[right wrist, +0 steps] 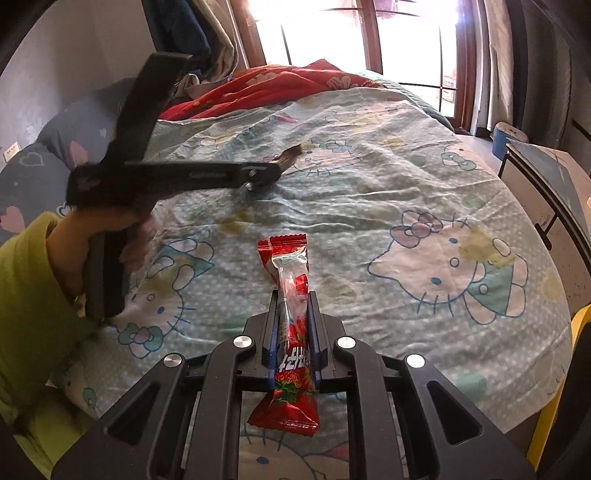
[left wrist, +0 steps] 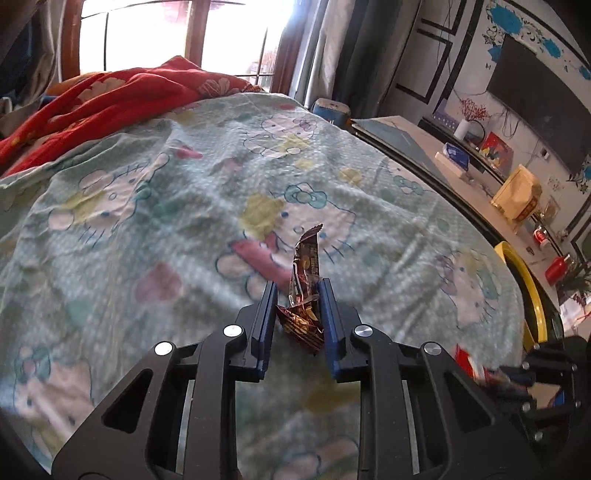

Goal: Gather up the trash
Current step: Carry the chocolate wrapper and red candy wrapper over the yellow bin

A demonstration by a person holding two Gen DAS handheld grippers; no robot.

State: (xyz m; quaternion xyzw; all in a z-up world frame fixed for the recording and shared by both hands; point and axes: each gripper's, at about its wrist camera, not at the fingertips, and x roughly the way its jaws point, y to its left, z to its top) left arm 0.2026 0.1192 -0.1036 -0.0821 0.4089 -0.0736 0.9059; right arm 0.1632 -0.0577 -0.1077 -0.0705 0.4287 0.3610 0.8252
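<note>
Your left gripper point(left wrist: 298, 286) is clamped on a brown wrapper point(left wrist: 303, 295): both blue pads press its crumpled lower part, and its long upper end sticks up past the fingertips, tilted slightly right, above the bed sheet point(left wrist: 155, 206). The wrapper hangs in the grip, clear of the sheet as far as you can see from the left wrist view.

Your right gripper point(right wrist: 293, 297) is closed on a red wrapper point(right wrist: 291, 332). The pads pinch its middle; the clear, twisted part and the red sealed end reach forward beyond the tips, and the wider printed end with the strawberry picture hangs back under the jaws. Whether the far end touches the sheet you cannot tell.

From the right wrist view you see your left hand point(right wrist: 74, 251), in a green sleeve point(right wrist: 29, 314), holding the left tool at the left side of the bed, blurred, with the brown wrapper poking out at its tip. The two tools are well apart over the cartoon-cat sheet. A red blanket point(left wrist: 110, 96) lies bunched at the far end of the bed by the window point(left wrist: 147, 33). A yellow rim point(left wrist: 532, 288) shows beside the bed's right edge
</note>
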